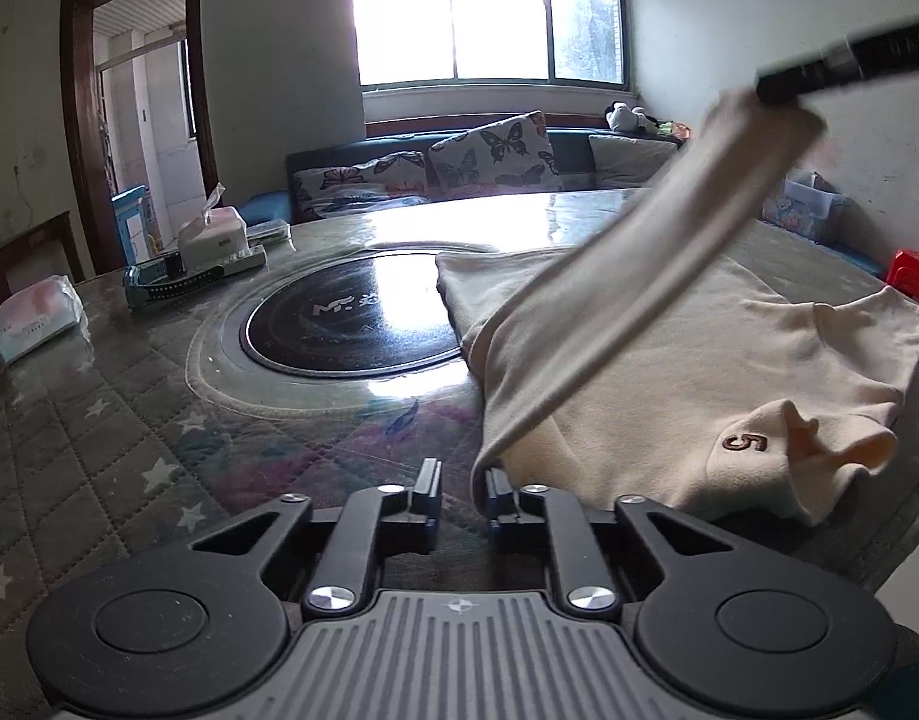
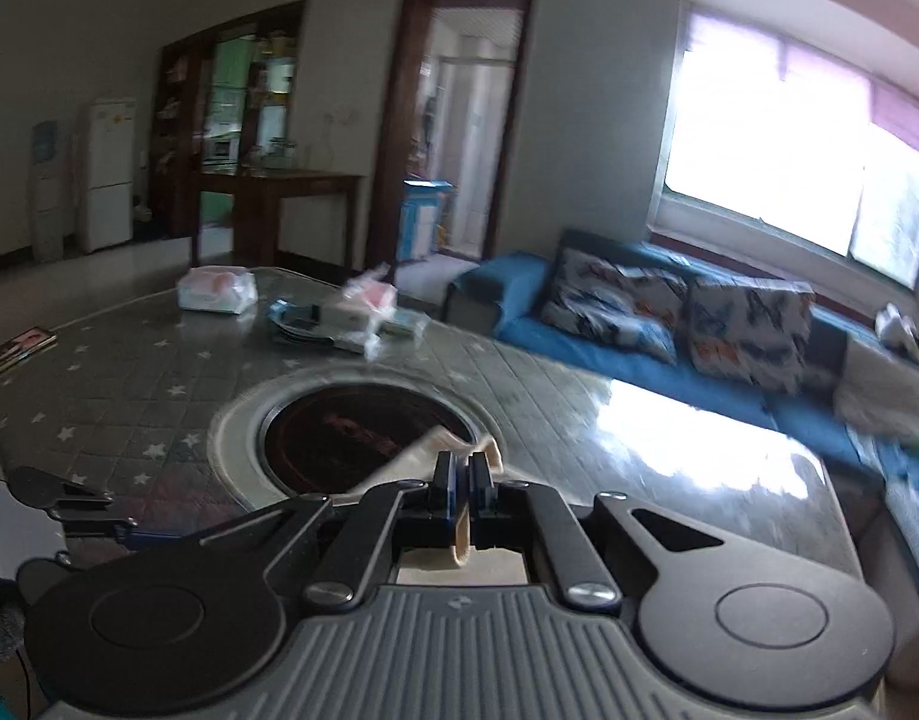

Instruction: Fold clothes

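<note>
Sunlit from the window (image 1: 489,18), my quilted star-patterned desk (image 1: 99,420) carries a cream sweatshirt (image 1: 729,372) lying flat on its right side, beside the round black inset plate (image 1: 351,324). My right hand-held gripper (image 2: 464,471) is clamped on the sweatshirt's sleeve (image 1: 657,252), which stretches up off the desk. My left hand-held gripper (image 1: 462,489) sits at the near hem with its jaws narrowly apart; I cannot tell if they pinch cloth.

Right gripper (image 2: 461,471) clamped on a cream cloth (image 2: 441,450), lifted above the quilted table (image 2: 129,414). Left gripper (image 2: 93,516) visible low left. Picture blurred.
</note>
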Motion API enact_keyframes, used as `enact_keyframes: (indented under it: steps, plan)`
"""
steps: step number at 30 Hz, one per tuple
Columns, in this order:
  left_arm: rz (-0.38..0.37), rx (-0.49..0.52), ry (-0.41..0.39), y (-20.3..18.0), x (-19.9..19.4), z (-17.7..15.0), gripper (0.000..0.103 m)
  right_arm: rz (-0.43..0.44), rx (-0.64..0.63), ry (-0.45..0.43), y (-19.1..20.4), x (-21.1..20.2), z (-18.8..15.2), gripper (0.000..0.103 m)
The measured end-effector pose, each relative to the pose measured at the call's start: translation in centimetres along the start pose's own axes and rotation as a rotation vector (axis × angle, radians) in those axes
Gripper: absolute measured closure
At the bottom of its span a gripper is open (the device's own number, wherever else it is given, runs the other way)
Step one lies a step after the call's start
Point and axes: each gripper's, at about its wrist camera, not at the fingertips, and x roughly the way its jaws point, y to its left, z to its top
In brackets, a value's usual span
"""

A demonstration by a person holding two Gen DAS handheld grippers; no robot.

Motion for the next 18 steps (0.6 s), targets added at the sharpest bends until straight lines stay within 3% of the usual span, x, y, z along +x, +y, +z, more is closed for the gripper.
enact_keyframes:
  steps: [5, 9, 18]
  plan:
    - [-0.005, 0.042, 0.02, -0.2, -0.2, -0.3, 0.091, -0.044, 0.087, 0.185, -1.6, 2.8, -4.9, 0.1]
    - [-0.033, 0.05, 0.05, 0.5, -0.7, -0.2, 0.088, -0.031, 0.122, 0.289, -2.1, 4.2, -7.8, 0.098]
    - [-0.046, 0.024, 0.029, 1.6, -0.4, 3.9, 0.088, -0.015, 0.134, 0.2, -3.0, 3.2, -7.8, 0.093]
